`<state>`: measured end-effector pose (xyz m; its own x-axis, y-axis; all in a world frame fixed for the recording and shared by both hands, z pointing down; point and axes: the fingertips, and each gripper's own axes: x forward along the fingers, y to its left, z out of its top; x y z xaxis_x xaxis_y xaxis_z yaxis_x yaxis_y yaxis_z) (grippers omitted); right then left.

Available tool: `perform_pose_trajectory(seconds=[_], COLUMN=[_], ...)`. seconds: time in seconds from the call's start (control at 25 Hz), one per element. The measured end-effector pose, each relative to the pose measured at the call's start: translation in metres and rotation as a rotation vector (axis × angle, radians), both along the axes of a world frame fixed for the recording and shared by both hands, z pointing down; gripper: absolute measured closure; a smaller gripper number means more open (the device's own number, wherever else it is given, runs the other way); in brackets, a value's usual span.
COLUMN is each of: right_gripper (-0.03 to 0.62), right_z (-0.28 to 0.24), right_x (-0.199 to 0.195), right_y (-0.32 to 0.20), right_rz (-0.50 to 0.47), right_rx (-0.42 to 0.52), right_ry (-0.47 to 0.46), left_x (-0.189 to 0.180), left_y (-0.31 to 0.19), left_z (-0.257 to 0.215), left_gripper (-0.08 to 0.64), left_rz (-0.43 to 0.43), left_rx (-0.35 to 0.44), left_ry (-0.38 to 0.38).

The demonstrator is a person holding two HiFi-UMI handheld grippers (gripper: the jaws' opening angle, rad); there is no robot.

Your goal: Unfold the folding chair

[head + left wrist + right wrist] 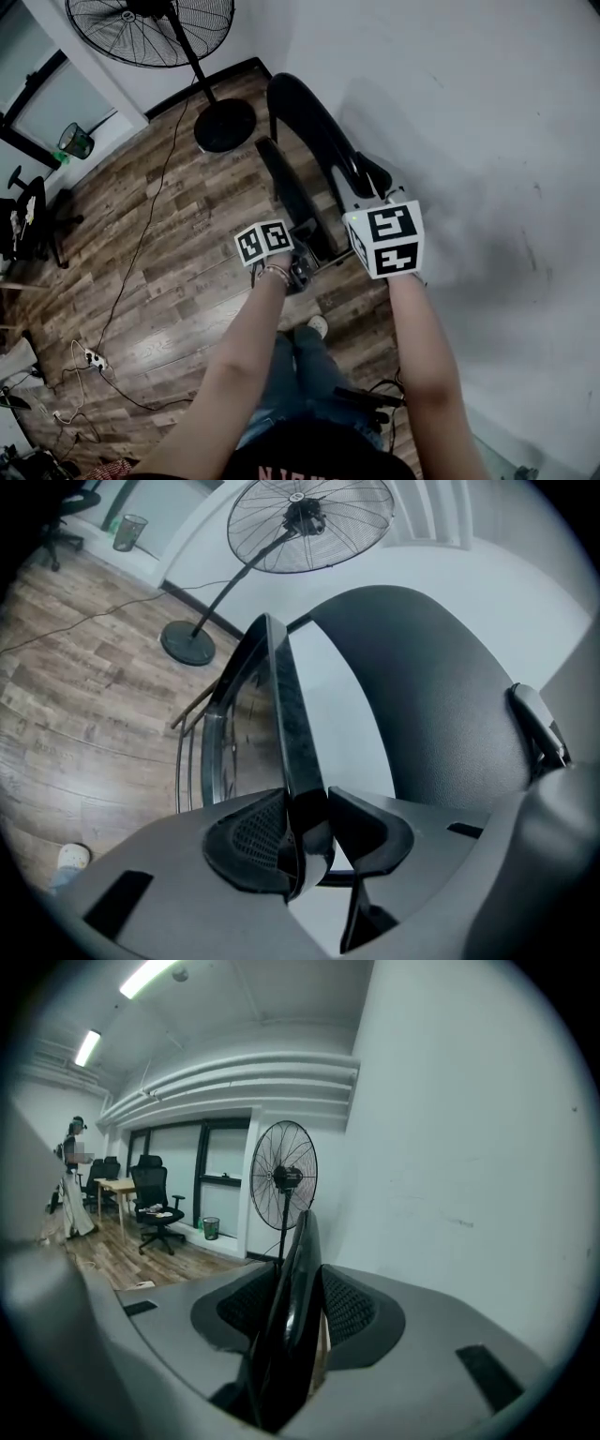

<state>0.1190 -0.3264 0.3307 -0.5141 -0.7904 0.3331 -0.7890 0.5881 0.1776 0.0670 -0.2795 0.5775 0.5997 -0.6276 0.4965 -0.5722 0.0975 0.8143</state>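
Note:
A black folding chair (314, 141) stands by the white wall, its curved backrest (431, 696) toward the wall and its flat seat panel (286, 187) a small way apart from it. My left gripper (298, 270) is shut on the seat panel's near edge (295, 752), which runs up between the pads in the left gripper view. My right gripper (368, 183) is shut on the backrest's edge (298, 1260); in the right gripper view both meshed pads press on that thin black edge. In the left gripper view the chair's metal frame tubes (192, 761) show on the left.
A standing fan (150, 33) with a round base (225, 125) is just behind the chair. Cables and a power strip (92, 356) lie on the wood floor at left. The white wall (487, 141) fills the right. My shoe (317, 326) is near the chair's foot.

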Motion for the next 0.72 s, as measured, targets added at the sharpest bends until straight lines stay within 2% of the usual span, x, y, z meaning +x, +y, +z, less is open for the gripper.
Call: perform_pose_trajectory(seconds=[0.32, 0.52, 0.72], right_gripper=[0.430, 0.428, 0.428], right_z=[0.001, 0.002, 0.000], right_x=[-0.013, -0.016, -0.014], right_y=[0.008, 0.009, 0.007], right_rz=[0.071, 0.086, 0.112], right_rx=[0.081, 0.097, 0.110], right_ry=[0.148, 0.155, 0.149], left_x=[-0.014, -0.019, -0.023], left_y=[0.010, 0.013, 0.016], left_z=[0.001, 0.002, -0.001], left_gripper=[0.425, 0.427, 0.454], left_rz=[0.033, 0.044, 0.092], left_rx=[0.021, 0.042, 0.079], left_ry=[0.017, 0.030, 0.008])
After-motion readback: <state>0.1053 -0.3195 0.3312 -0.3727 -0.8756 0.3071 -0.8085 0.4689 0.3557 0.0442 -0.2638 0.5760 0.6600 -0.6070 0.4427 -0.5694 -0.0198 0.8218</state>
